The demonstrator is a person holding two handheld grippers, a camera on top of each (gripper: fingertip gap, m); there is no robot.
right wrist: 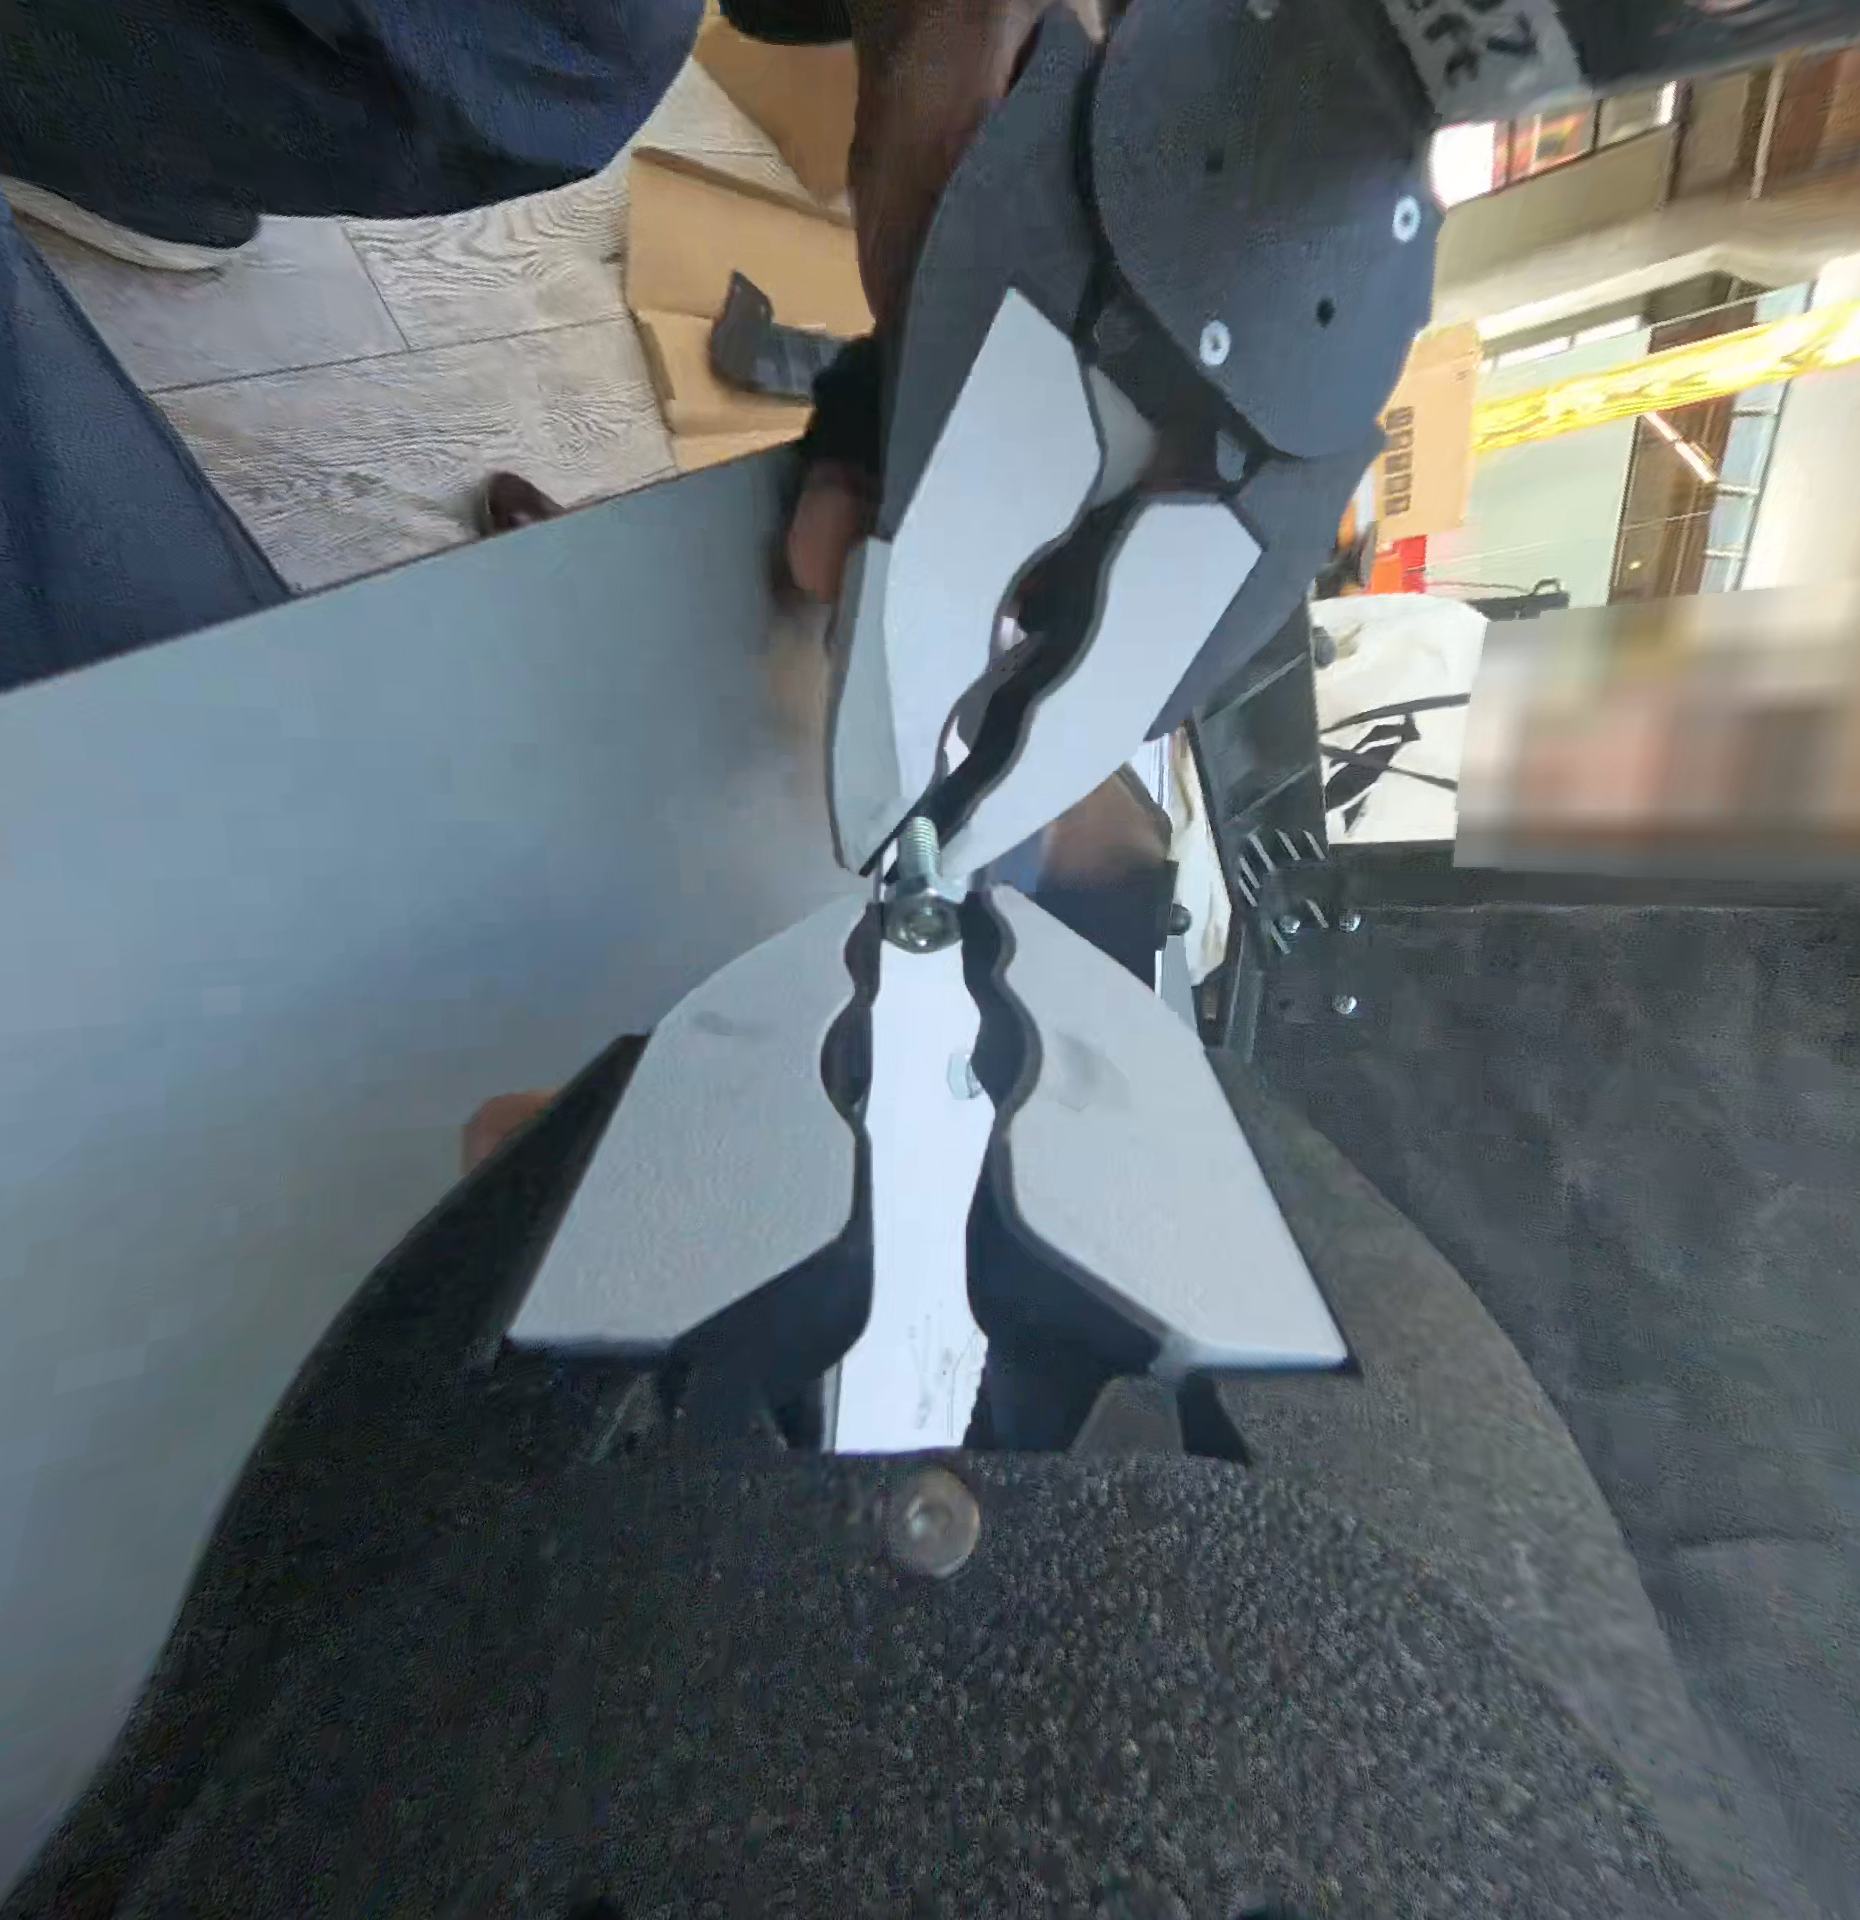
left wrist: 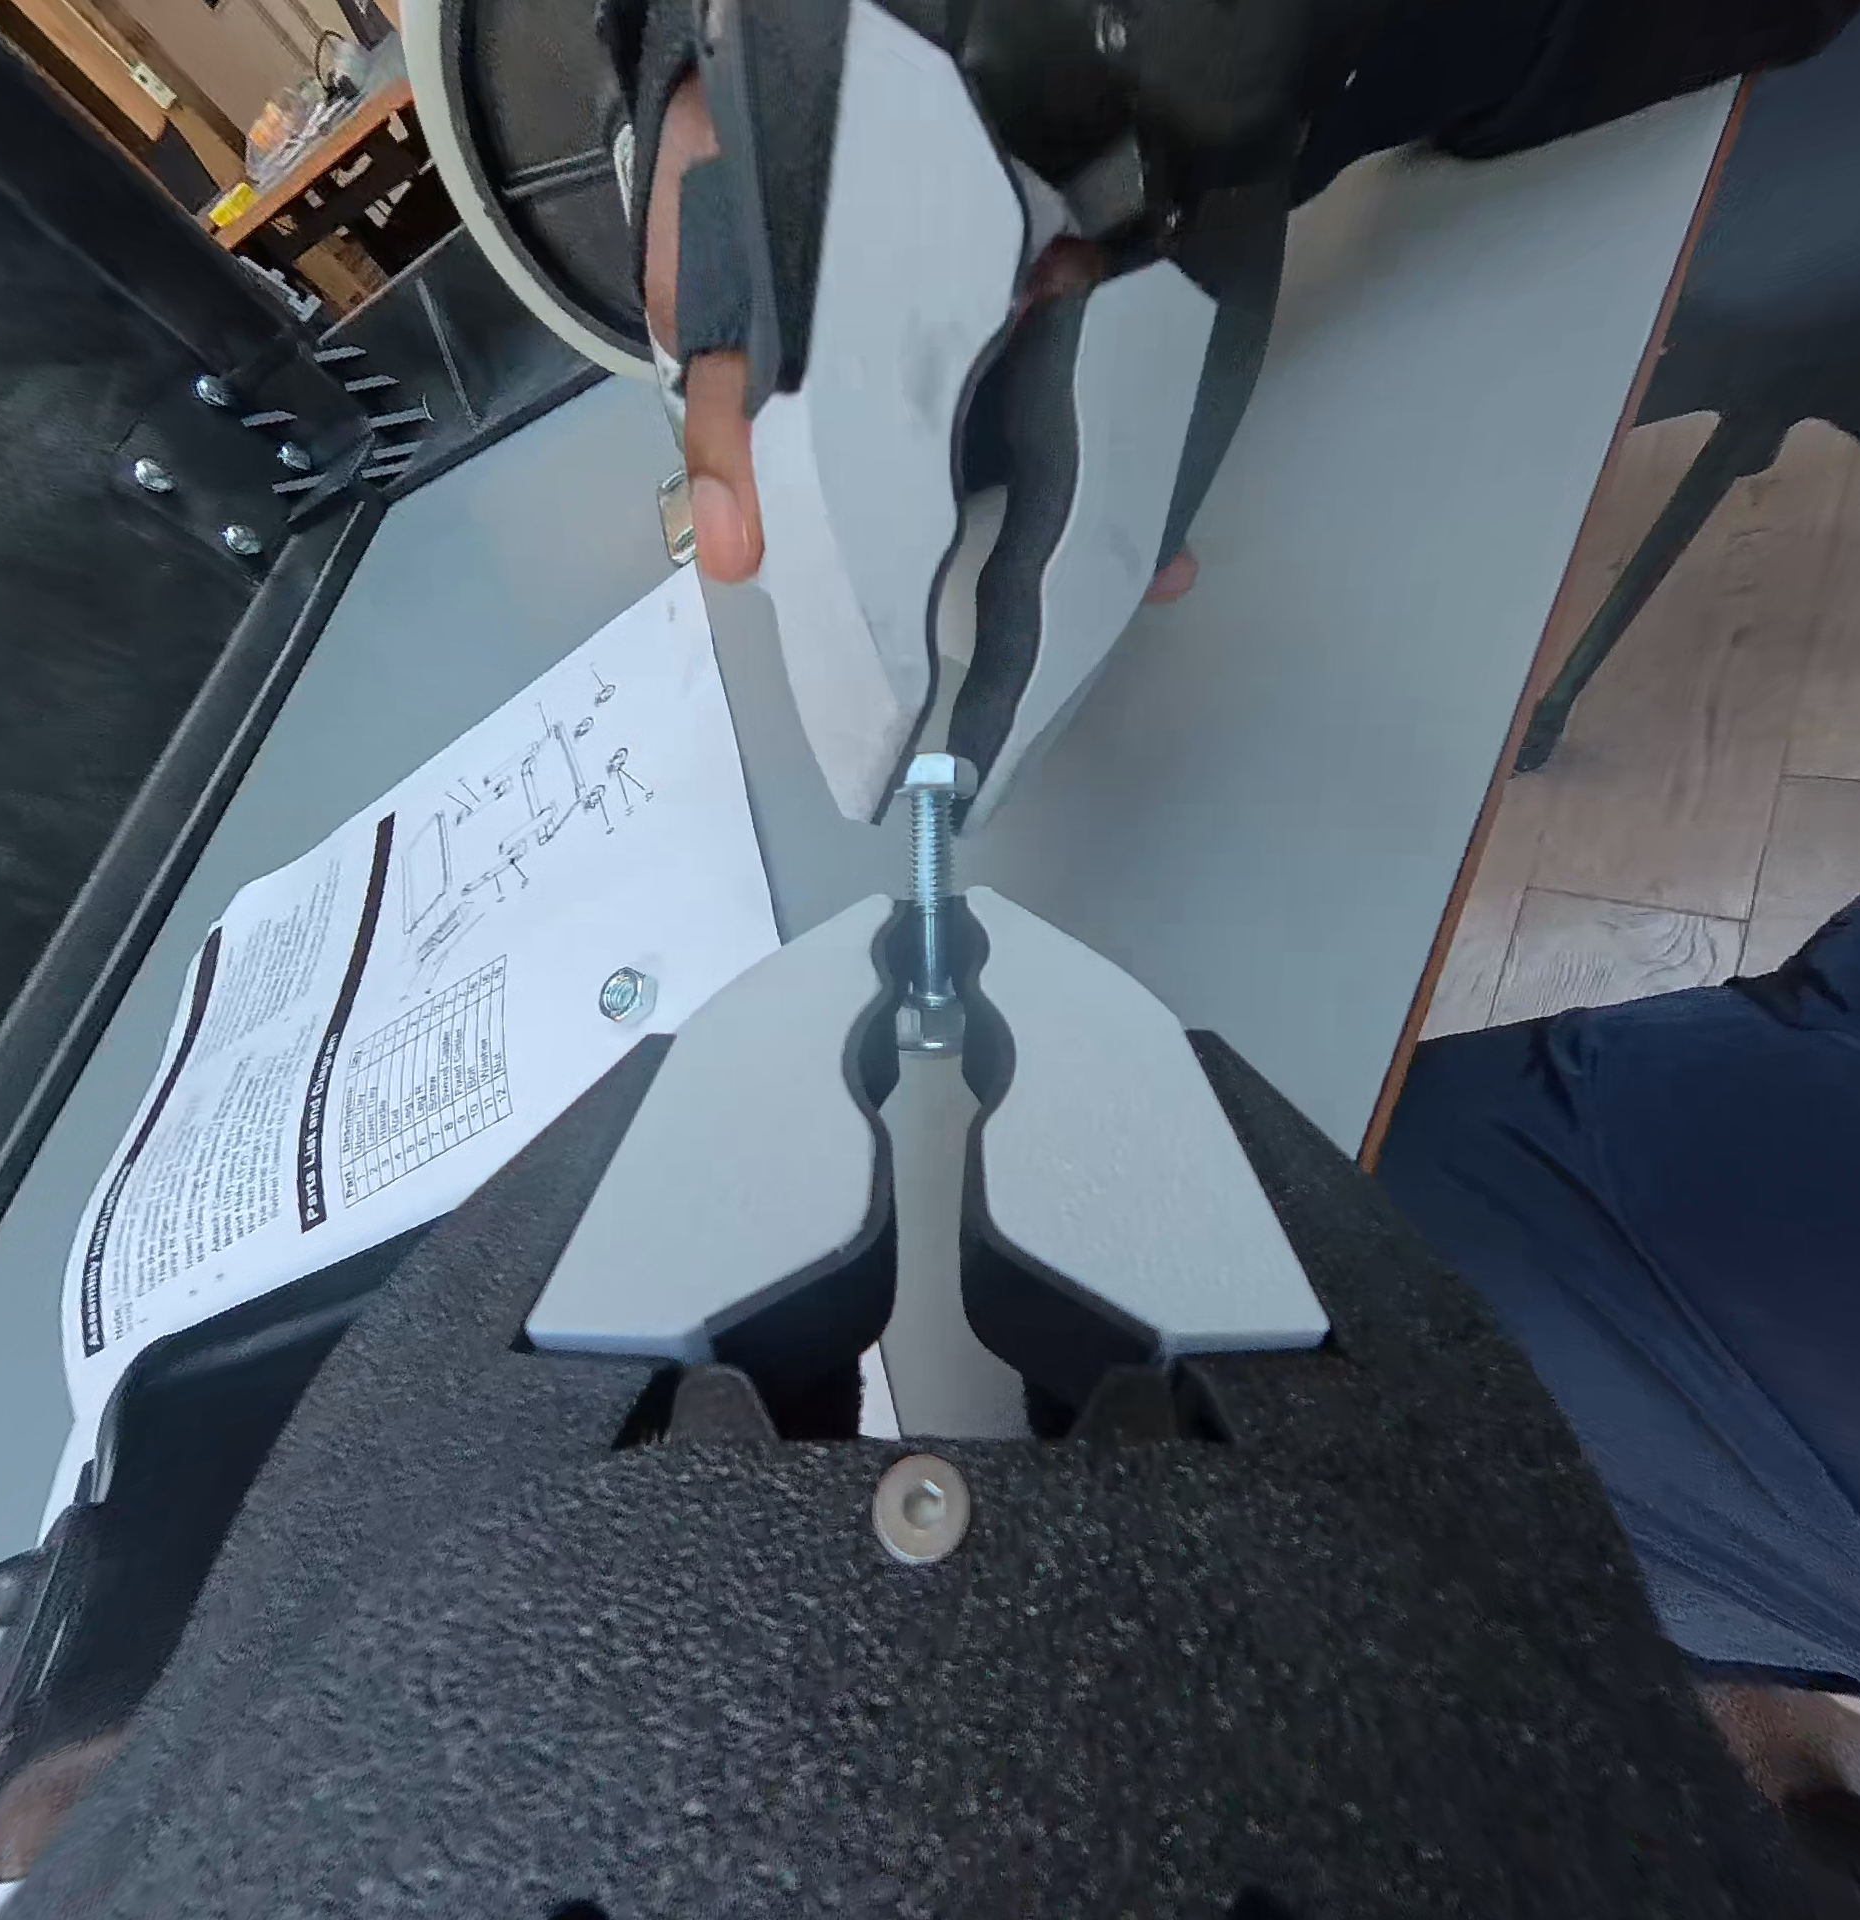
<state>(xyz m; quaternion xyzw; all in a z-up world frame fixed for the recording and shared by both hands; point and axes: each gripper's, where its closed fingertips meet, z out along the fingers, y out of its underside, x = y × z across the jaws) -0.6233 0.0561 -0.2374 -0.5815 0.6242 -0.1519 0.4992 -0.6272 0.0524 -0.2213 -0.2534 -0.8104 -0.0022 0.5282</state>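
The left gripper (left wrist: 931, 920) fills the lower half of the left wrist view, its fingers clamped on the shank of a silver bolt (left wrist: 934, 862) that stands between the tips and points up the frame. A second hex part sits farther down between the same fingers; whether it is a nut on the bolt I cannot tell.

The right gripper (left wrist: 931, 805) comes down from the upper middle of that view, and its tips close around the bolt's hex head. In the right wrist view the same meeting sits at mid-frame — the right gripper (right wrist: 921, 914) from below with the hex head between its tips, the left gripper (right wrist: 910, 842) from above on the threads. The pads look pressed to the head, though motion blur softens the edges.

Outward from there: a loose silver nut (left wrist: 627, 995) lies on a printed instruction sheet (left wrist: 386, 987) at centre left of the left wrist view, just beside the left gripper. The sheet rests on a grey counter (left wrist: 1269, 727). A black metal frame with screws (left wrist: 178, 468) stands at the upper left, and wood-look flooring (left wrist: 1684, 727) shows at the right.
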